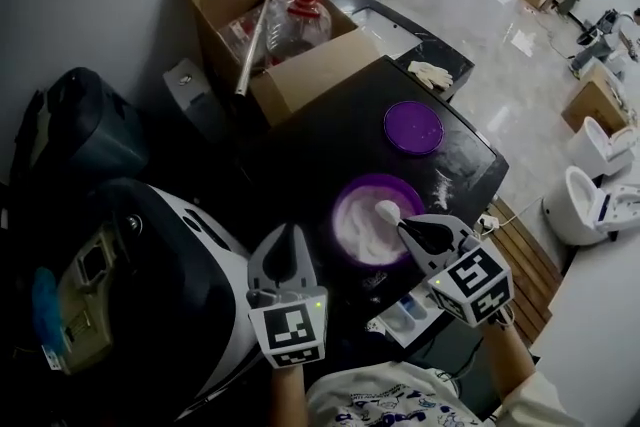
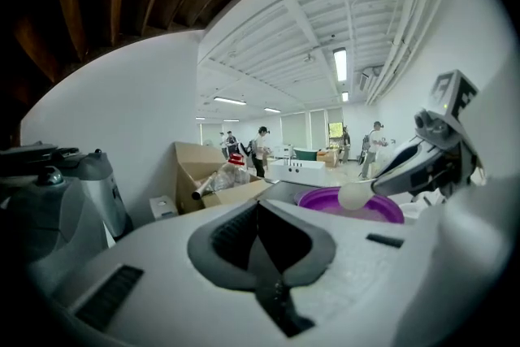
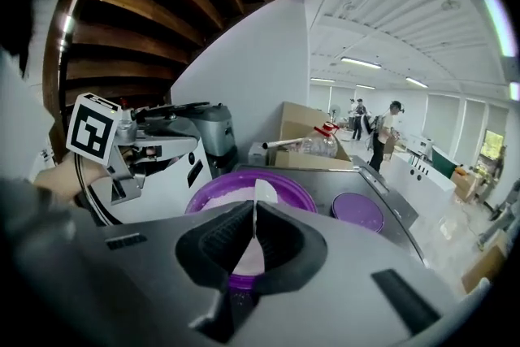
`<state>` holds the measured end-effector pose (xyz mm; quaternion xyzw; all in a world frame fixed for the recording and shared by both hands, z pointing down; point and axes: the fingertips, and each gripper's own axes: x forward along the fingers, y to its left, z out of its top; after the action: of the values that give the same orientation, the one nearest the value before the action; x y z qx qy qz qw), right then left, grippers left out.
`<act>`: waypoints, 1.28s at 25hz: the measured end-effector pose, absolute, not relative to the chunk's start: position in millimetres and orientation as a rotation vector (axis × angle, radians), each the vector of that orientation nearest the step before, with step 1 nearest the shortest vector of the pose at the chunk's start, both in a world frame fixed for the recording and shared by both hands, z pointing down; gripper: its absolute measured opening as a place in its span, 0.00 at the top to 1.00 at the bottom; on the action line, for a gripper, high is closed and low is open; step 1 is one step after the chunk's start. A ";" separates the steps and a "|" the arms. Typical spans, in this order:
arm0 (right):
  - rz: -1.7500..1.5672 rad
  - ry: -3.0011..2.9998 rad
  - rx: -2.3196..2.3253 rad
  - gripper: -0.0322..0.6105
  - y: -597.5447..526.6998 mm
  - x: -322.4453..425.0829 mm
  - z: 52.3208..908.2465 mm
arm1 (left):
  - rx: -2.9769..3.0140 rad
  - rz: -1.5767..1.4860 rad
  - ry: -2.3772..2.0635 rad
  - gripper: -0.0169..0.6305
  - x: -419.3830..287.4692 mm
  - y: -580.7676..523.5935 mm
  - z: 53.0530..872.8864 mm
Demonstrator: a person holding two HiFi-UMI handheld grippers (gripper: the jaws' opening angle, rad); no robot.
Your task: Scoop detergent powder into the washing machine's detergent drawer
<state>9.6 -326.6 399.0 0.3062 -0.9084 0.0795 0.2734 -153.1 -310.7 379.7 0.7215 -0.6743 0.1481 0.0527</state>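
Note:
A purple bowl (image 1: 358, 233) of white detergent powder stands on the dark top (image 1: 300, 155). My right gripper (image 1: 407, 228) is shut on the handle of a white spoon (image 1: 387, 212), whose head hangs over the powder. In the right gripper view the spoon handle (image 3: 258, 203) shows edge-on between the jaws, with the bowl (image 3: 213, 201) just behind. My left gripper (image 1: 288, 233) hovers left of the bowl, shut with nothing in it. A white drawer (image 1: 403, 313) with bluish compartments sticks out below the top, between the grippers.
A purple lid (image 1: 413, 127) lies behind the bowl. An open cardboard box (image 1: 262, 25) with a plastic jug fills the back left. A rounded white and black appliance (image 1: 170, 265) sits at the left. People stand far back in the room.

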 end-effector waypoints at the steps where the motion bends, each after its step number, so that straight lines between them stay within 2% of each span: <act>1: 0.203 -2.430 0.801 0.92 -326.8 9.4 401.0 | 2.199 0.455 -2.040 0.97 -152.1 -312.8 381.6; 15: 0.383 -2.357 0.460 0.92 -320.9 6.3 414.2 | 2.243 0.509 -1.947 0.97 -148.0 -323.2 400.5; 32: 0.244 -2.087 0.326 0.92 -312.8 9.9 446.3 | 2.265 0.511 -1.904 0.97 -143.4 -317.5 407.5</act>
<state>9.9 -312.8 446.3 0.1342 -0.8578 0.1004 0.4859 -143.4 -317.5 407.5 0.7524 -0.6326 0.1699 0.0695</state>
